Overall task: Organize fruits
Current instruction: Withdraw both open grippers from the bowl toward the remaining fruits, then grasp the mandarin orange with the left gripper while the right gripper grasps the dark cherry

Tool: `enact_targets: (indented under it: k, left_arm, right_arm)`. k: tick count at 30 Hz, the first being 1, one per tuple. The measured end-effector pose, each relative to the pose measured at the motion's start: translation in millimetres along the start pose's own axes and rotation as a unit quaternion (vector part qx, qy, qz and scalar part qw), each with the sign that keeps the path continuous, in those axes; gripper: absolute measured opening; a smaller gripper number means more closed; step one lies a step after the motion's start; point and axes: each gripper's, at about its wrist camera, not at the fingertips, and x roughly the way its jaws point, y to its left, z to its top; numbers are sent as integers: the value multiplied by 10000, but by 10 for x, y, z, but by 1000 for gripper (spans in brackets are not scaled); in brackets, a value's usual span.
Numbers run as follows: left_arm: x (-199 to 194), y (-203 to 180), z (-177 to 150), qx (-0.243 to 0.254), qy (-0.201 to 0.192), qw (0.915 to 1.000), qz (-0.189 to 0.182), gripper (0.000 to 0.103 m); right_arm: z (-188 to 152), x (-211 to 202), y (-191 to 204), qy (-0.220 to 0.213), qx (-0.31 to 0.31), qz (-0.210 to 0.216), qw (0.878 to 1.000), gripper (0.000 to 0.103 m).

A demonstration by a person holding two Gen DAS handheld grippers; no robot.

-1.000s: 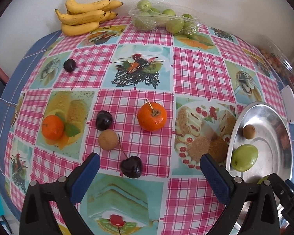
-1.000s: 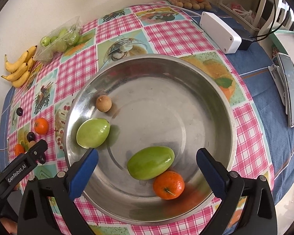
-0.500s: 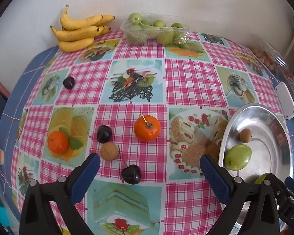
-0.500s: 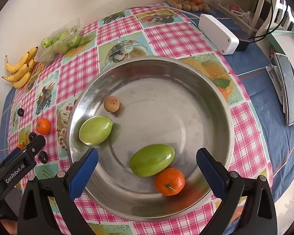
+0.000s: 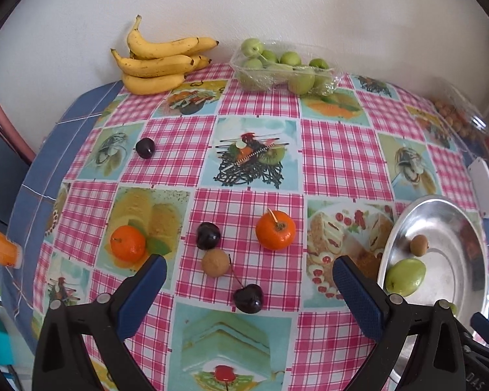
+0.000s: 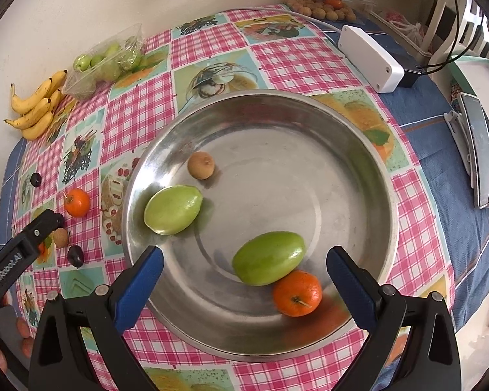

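Observation:
A steel bowl (image 6: pixel 368 150) holds two green fruits (image 6: pixel 172 210) (image 6: pixel 268 258), a tangerine (image 6: pixel 297 293) and a small brown fruit (image 6: pixel 201 165). My right gripper (image 6: pixel 244 260) is open and empty above the bowl's near side. My left gripper (image 5: pixel 249 268) is open and empty above loose fruit on the checked cloth: a cherry (image 5: pixel 248 298), a brown fruit (image 5: pixel 215 262), a dark plum (image 5: pixel 208 235), a tangerine (image 5: pixel 275 229), another tangerine (image 5: pixel 127 247) and a far plum (image 5: pixel 145 147). The bowl (image 5: pixel 453 208) lies at the right of the left wrist view.
Bananas (image 5: pixel 159 62) and a clear tray of green fruits (image 5: pixel 283 68) lie against the back wall. A white box (image 6: pixel 370 57) with a cable, a clear box of brown fruits (image 6: pixel 322 6) and a phone (image 6: pixel 479 156) lie right of the bowl.
Both grippers have drawn back and up, so the table looks smaller in both views. The fruits have not moved and both grippers stay open.

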Motion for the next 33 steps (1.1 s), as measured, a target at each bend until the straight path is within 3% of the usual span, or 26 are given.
enact_targets:
  k: [3, 13, 25, 33]
  left_arm:
    - [21, 114, 19, -41, 27, 10000, -45, 103]
    - [101, 693, 57, -99, 55, 9993, 359, 103]
    - [113, 1560, 46, -948, 140, 9941, 502, 103]
    - [140, 1850, 29, -1324, 125, 9901, 449, 103]
  right_arm:
    - [-2, 6, 101, -6, -57, 0, 10000, 100]
    - [-19, 13, 537, -73, -259, 136, 9995, 100]
    - [-127, 7, 1230, -195, -801, 469, 9955, 100]
    - [-228, 89, 1653, -147, -1221, 651, 9903, 100]
